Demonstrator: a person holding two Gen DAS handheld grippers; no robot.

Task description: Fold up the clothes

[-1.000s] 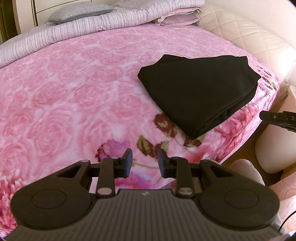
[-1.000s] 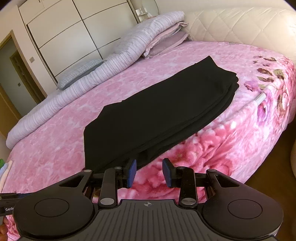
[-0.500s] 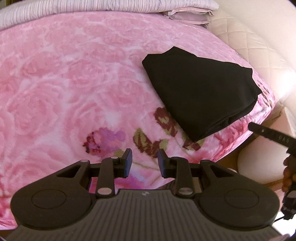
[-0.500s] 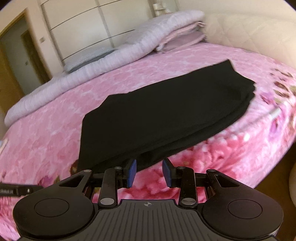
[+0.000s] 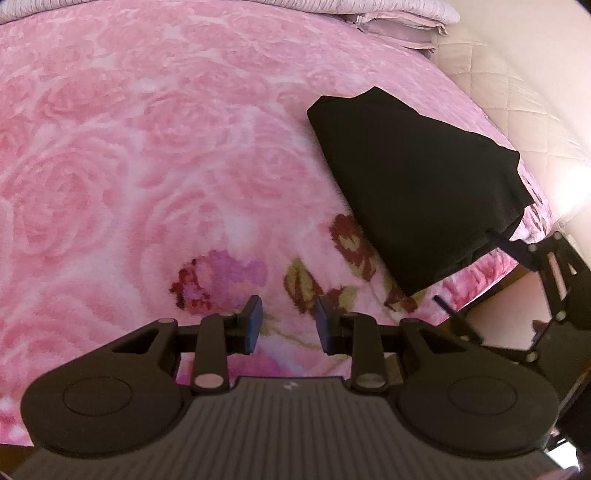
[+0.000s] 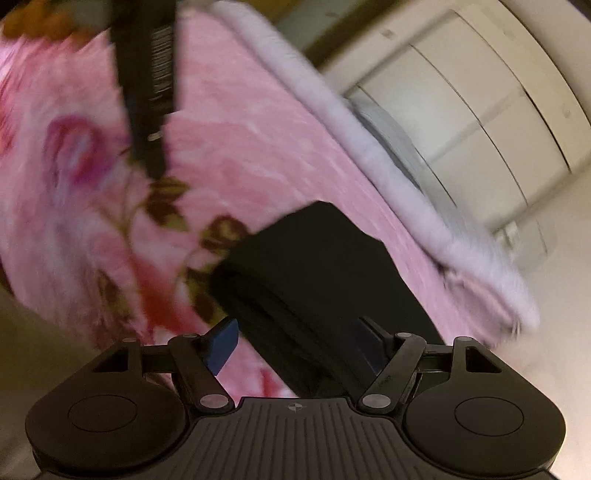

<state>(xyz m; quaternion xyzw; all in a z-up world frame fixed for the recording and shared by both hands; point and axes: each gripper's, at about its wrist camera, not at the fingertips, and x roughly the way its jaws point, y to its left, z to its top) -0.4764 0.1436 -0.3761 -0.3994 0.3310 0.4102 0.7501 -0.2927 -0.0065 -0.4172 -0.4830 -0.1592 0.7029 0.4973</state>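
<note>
A folded black garment (image 5: 413, 192) lies near the right edge of the pink rose-print bedspread (image 5: 155, 177). My left gripper (image 5: 288, 325) is open and empty, hovering over the bedspread left of and nearer than the garment. My right gripper (image 6: 299, 343) is rolled sideways with its jaws wide open around the near edge of the black garment (image 6: 325, 273); the view is blurred. It also shows in the left wrist view (image 5: 491, 258), at the garment's right corner. The left gripper's body (image 6: 147, 85) shows at the top left of the right wrist view.
A folded grey-lilac quilt and pillows (image 5: 391, 14) lie along the far side of the bed. A quilted cream headboard (image 5: 517, 103) curves on the right. White wardrobe doors (image 6: 480, 110) stand behind the bed. The bed edge drops to the floor on the right (image 5: 495, 310).
My right gripper has rolled sideways, opened wider and moved onto the garment's near edge. My left gripper has moved lower and closer to the bedspread, still open.
</note>
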